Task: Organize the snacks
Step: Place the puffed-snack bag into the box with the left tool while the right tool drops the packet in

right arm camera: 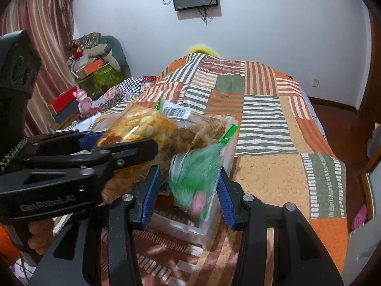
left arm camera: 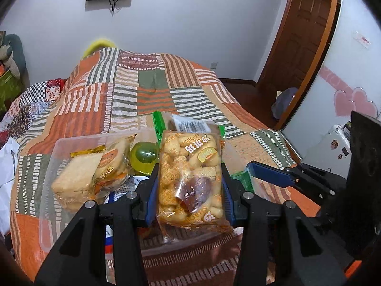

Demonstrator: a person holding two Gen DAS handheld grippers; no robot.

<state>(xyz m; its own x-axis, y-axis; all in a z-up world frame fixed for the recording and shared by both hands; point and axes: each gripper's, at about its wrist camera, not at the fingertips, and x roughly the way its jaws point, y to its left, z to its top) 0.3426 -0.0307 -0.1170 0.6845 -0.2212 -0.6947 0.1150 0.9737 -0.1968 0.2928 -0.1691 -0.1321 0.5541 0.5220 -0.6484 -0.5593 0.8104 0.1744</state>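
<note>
My left gripper (left arm camera: pixel 190 188) is shut on a clear bag of small golden biscuits (left arm camera: pixel 190 174) and holds it over a clear plastic box (left arm camera: pixel 51 166) on the bed. The box holds a sandwich cracker pack (left arm camera: pixel 76 178), a round pastry pack (left arm camera: pixel 112 164) and a green jelly cup (left arm camera: pixel 144 155). In the right wrist view the biscuit bag (right arm camera: pixel 135 128) sits in the left gripper (right arm camera: pixel 123 147). My right gripper (right arm camera: pixel 188 190) is open around a green snack bag (right arm camera: pixel 193 176) that lies in the box (right arm camera: pixel 228 157). Its fingers stand apart from the green bag.
The box sits on a patchwork striped bedspread (right arm camera: pixel 273 166). A cluttered chair and boxes (right arm camera: pixel 95 71) stand at the left, a wooden door (left arm camera: pixel 302 47) at the right. A white plastic bag (left arm camera: pixel 7 166) lies at the left edge of the bed.
</note>
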